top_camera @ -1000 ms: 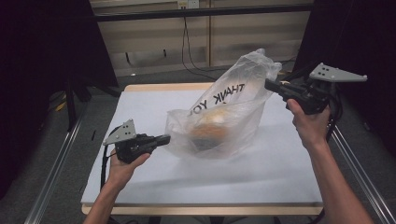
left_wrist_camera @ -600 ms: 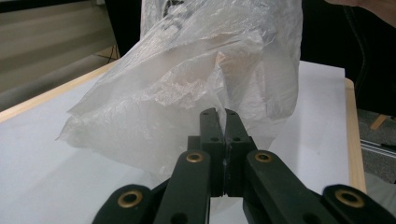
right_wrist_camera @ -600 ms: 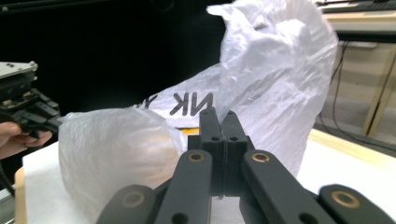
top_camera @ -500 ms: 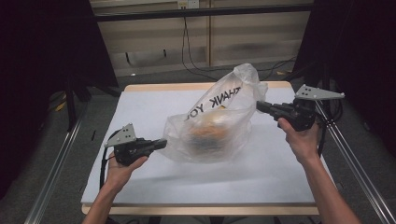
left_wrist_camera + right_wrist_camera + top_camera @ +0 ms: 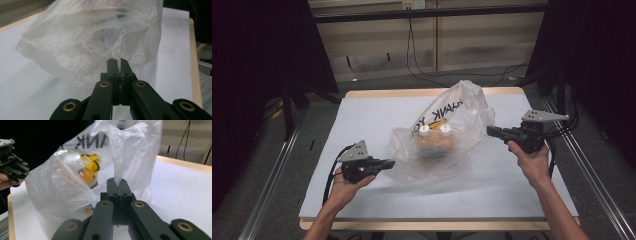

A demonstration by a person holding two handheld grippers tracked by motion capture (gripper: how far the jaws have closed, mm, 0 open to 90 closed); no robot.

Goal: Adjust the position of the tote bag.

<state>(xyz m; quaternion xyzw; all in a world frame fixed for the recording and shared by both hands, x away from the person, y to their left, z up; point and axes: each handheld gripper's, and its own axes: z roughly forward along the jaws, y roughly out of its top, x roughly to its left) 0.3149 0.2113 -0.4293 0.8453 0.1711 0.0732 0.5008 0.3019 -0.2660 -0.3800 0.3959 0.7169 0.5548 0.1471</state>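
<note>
Nearest the person, the left gripper (image 5: 384, 163) sat low over the white table (image 5: 362, 115), its jaws pressed together on a fold of the clear plastic bag (image 5: 447, 135) at the bag's near left edge. From the left gripper view the film (image 5: 82, 47) ran right into the closed tips, so the pinch looked real, though thin.

A little farther off and to the right, the right gripper (image 5: 490, 131) was held slightly higher, its jaws also closed, clamped on a gathered peak of the bag's right side; the right gripper view showed that pleat rising straight out of the tips (image 5: 117, 181).

Between them, in the middle of the table, the bag slumped around two orange bottles (image 5: 434, 142) with white caps, its printed far side standing up toward the back edge.

To my eye the job in hand was spreading or lifting the bag by both sides. Doing it well would mean pulling evenly and slowly, keeping both pinches firm, since thin film slips or tears, and keeping the bottles' weight centred so they would not roll out.
</note>
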